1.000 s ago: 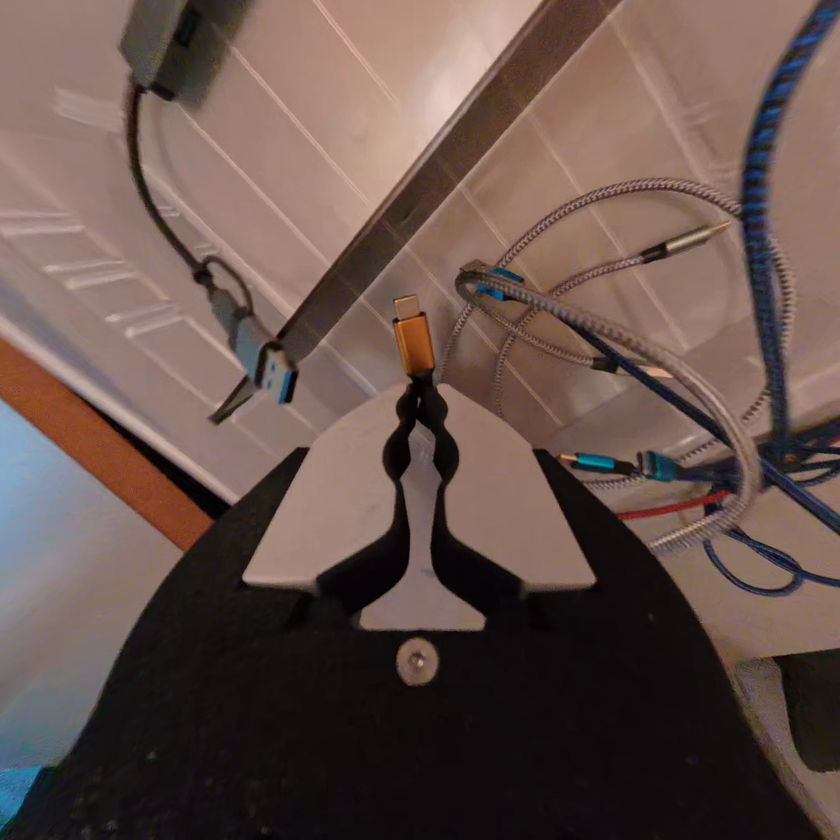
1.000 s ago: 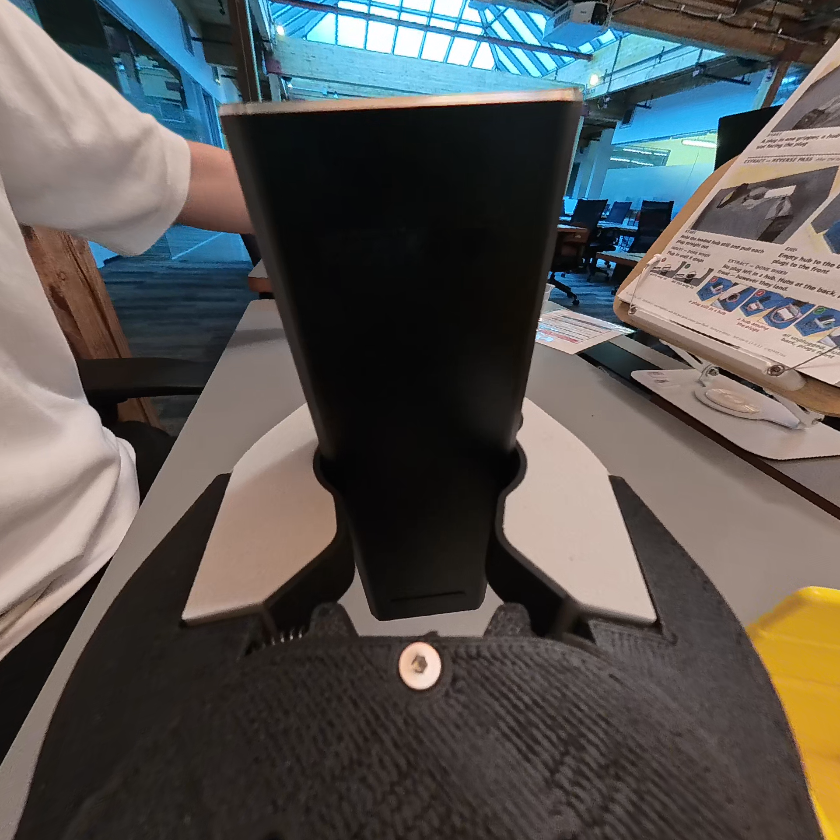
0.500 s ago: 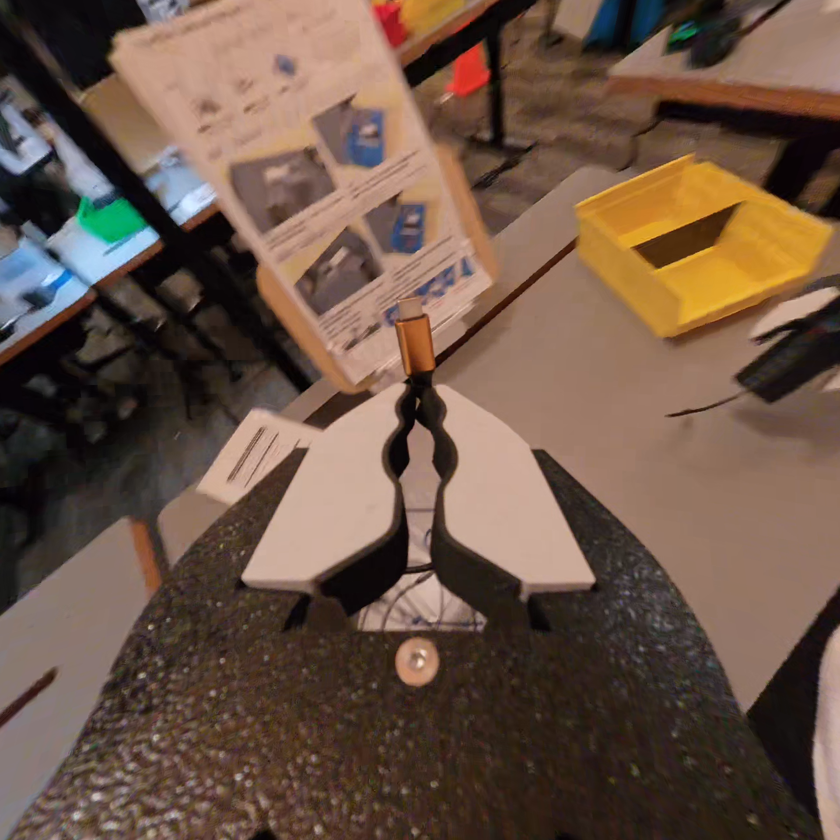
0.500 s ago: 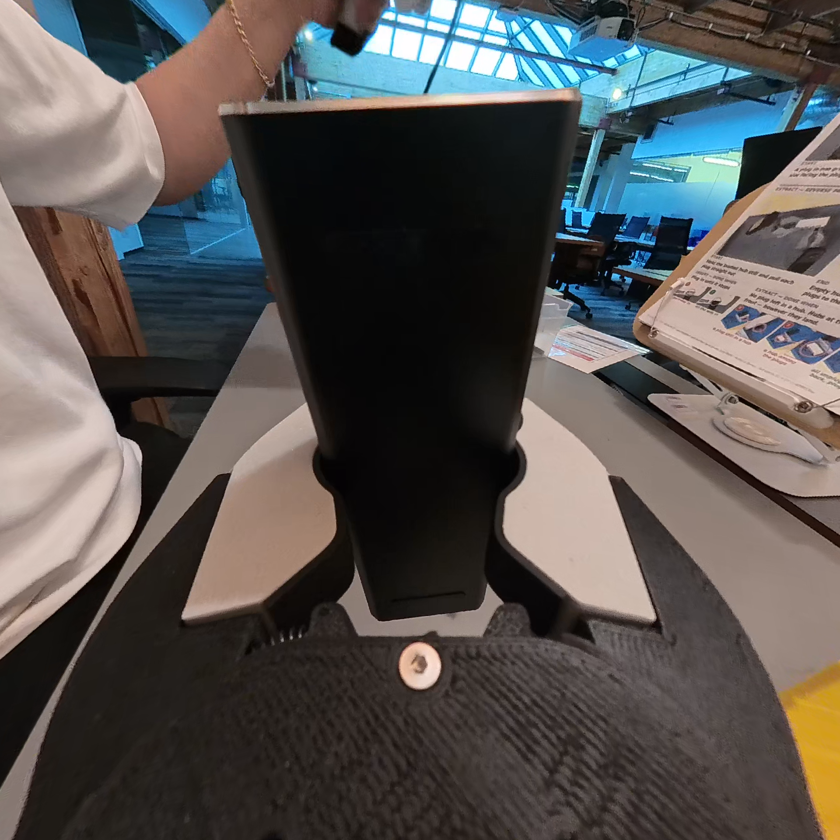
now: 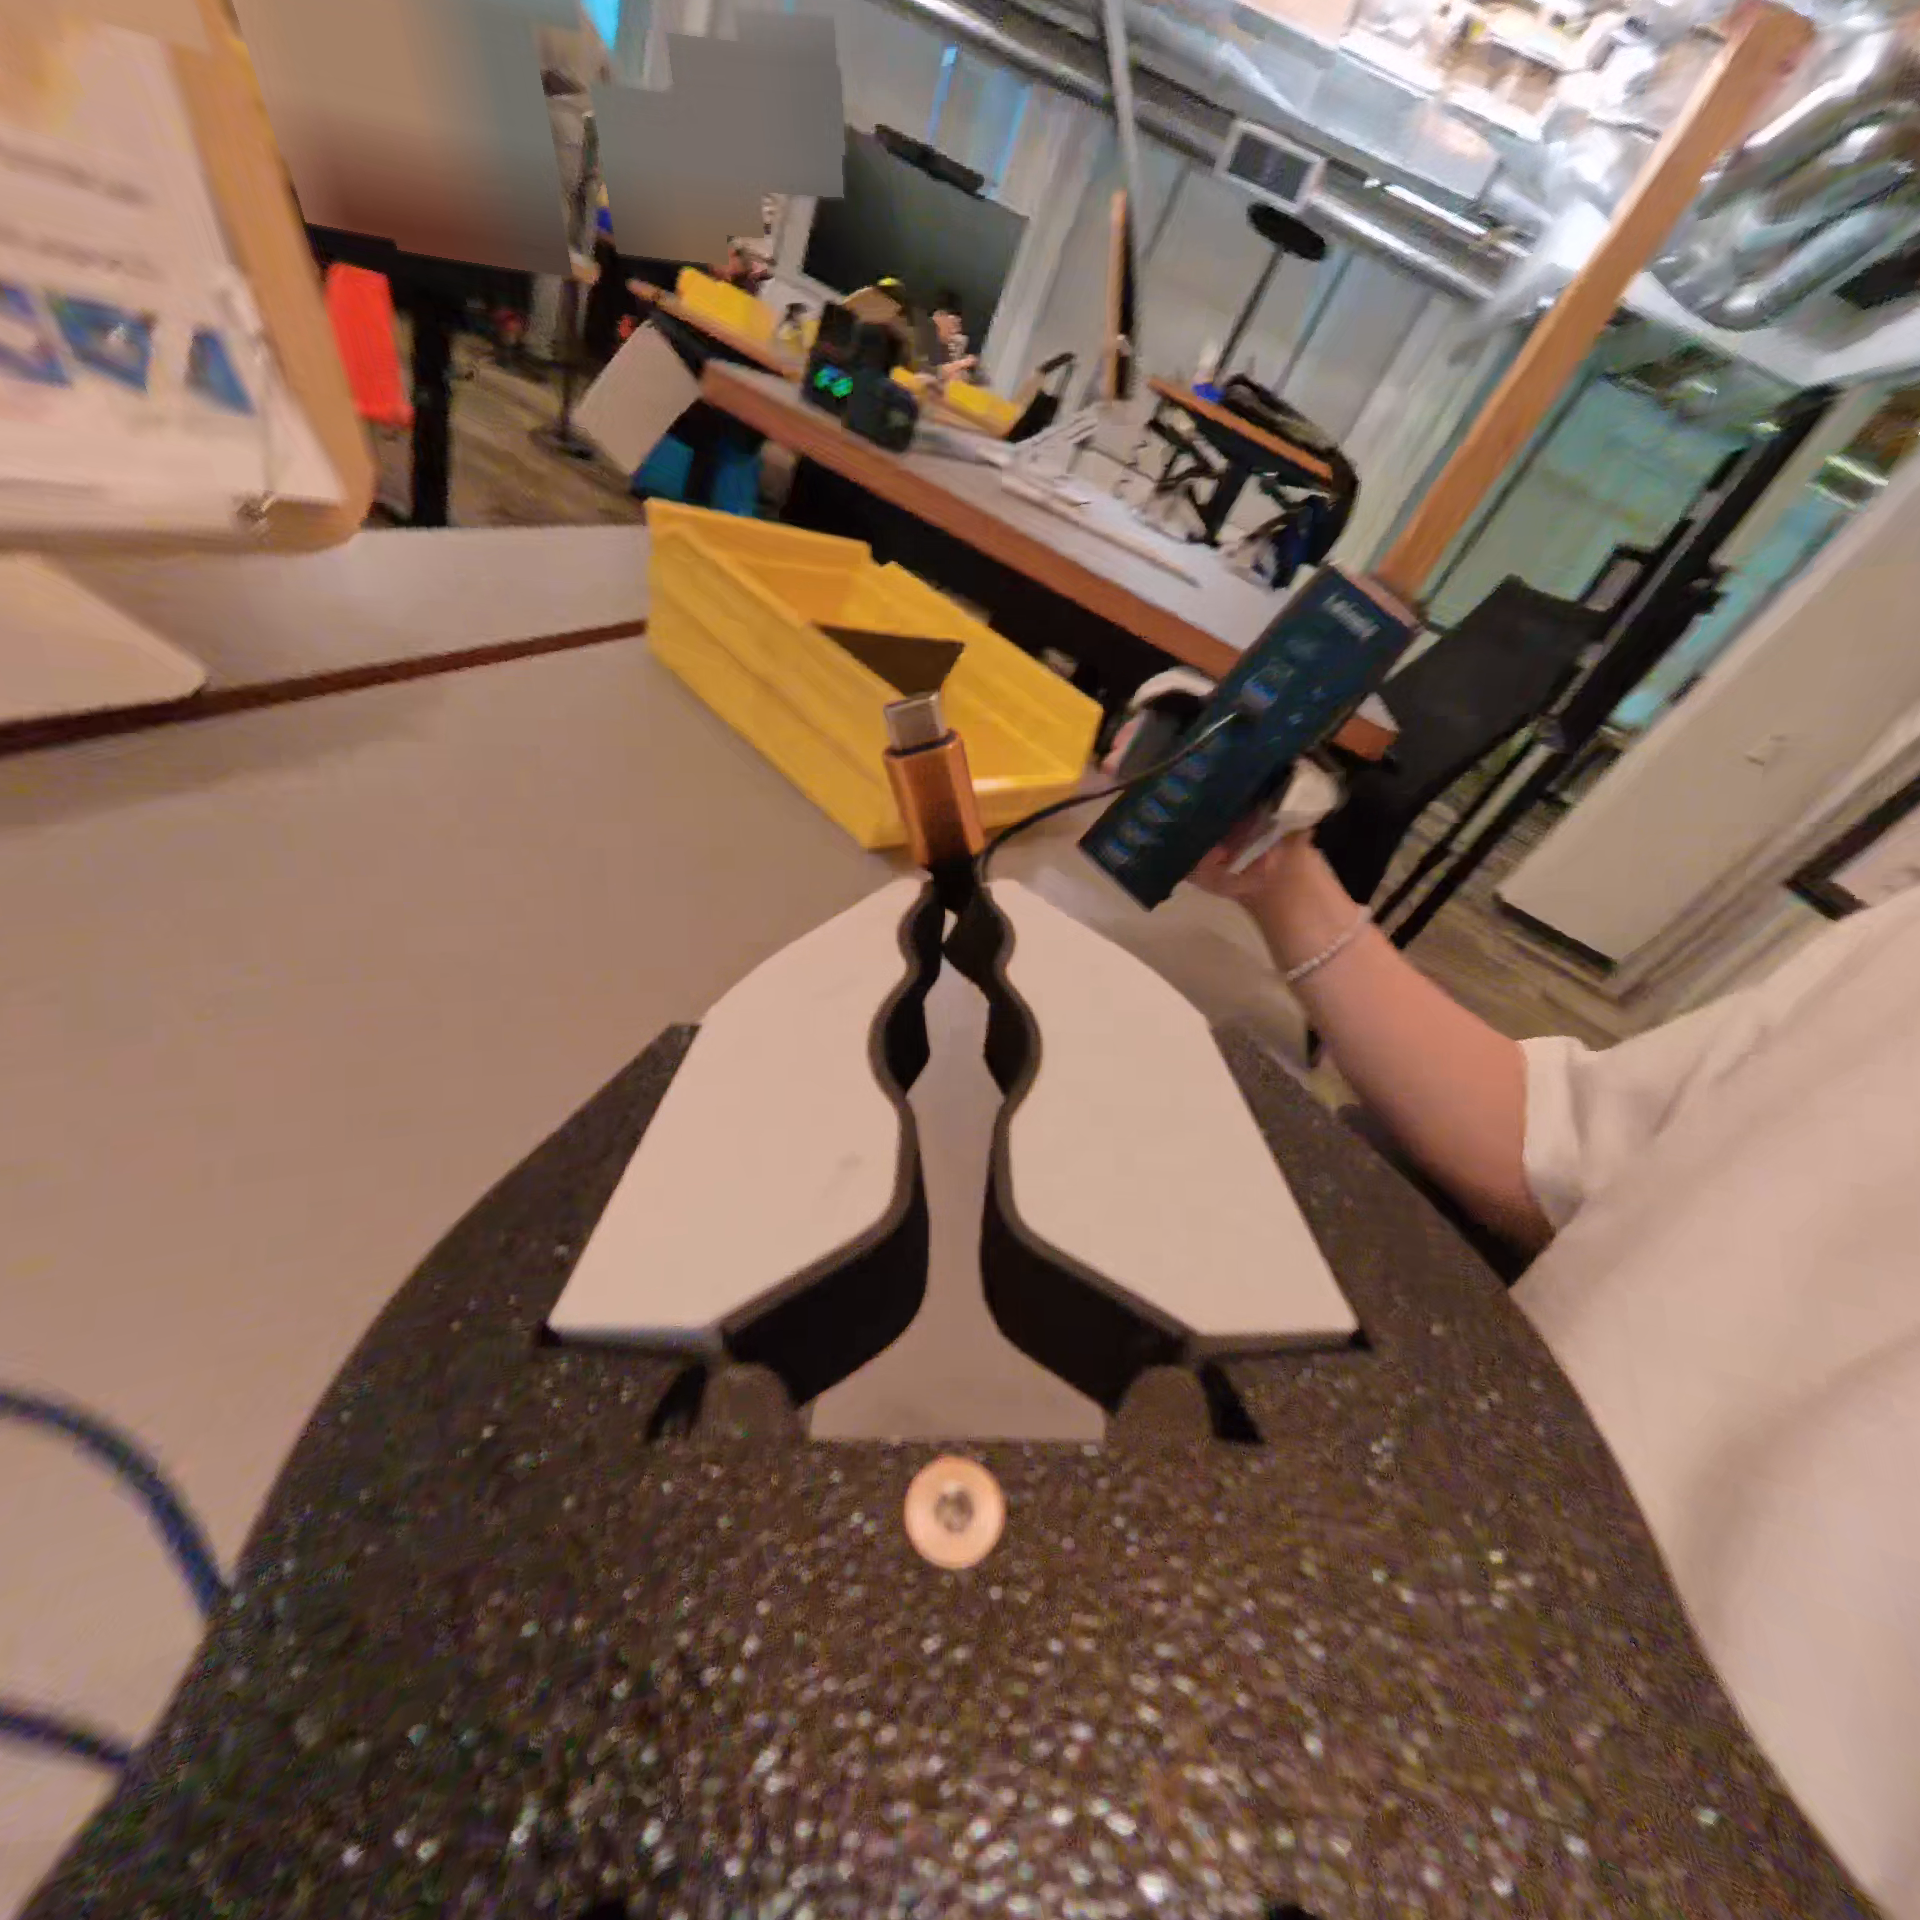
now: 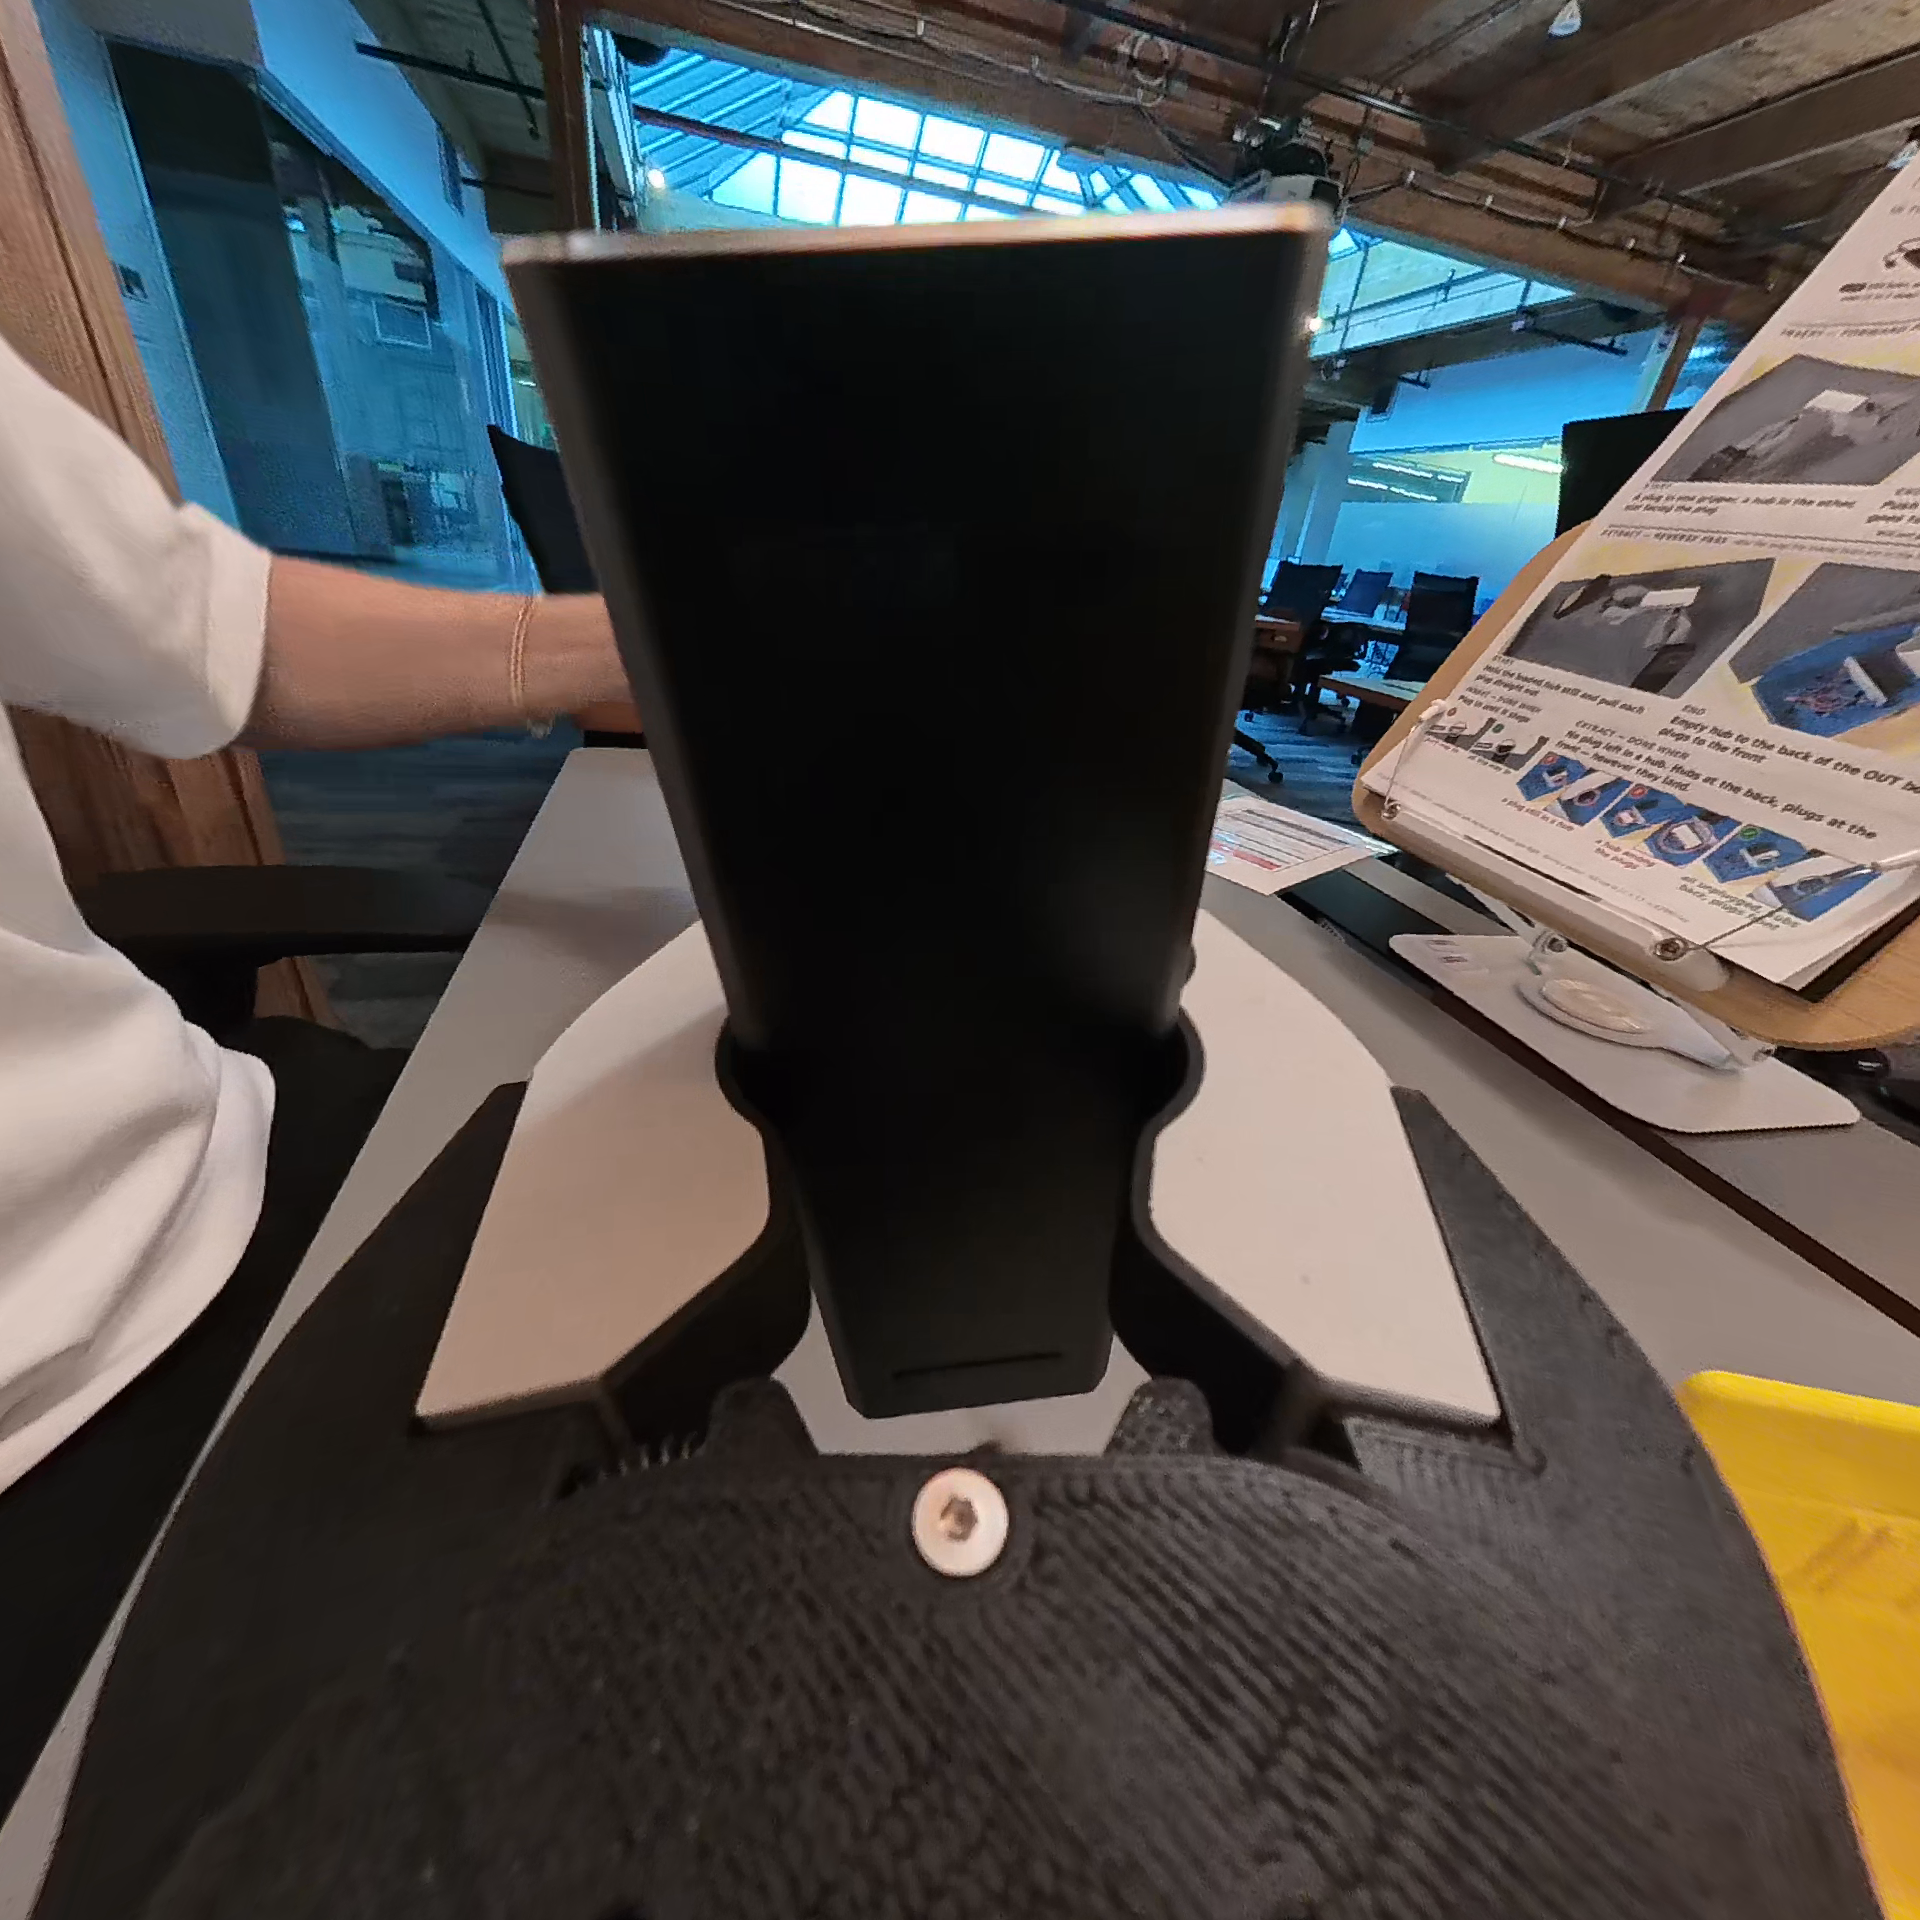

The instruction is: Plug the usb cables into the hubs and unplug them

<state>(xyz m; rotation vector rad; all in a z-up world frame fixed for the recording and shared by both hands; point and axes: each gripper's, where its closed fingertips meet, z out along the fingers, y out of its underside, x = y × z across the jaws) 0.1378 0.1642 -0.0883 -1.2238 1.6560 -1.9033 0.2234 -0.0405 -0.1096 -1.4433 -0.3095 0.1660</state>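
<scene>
Plug (image 5: pixel 928 774) pinched in my left gripper (image 5: pixel 951 894) has swung from the cable pile toward the hub (image 5: pixel 1242 743) clamped upright in my right gripper (image 6: pixel 956 1039), above the worktop's (image 5: pixel 416 883) right edge; insertion comes next.

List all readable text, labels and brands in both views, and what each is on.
Instruction sheet on the wooden board: printed captions, legible in part; wording not copied here.
The sheet in the left wrist view: blurred.
Hub: small mark near its top end, blurred.
Flat paper on the table: too small.

A grey table (image 5: pixel 364 935) bears a yellow bin (image 5: pixel 831 665) — and a white stand base (image 6: pixel 1662 1081).
</scene>
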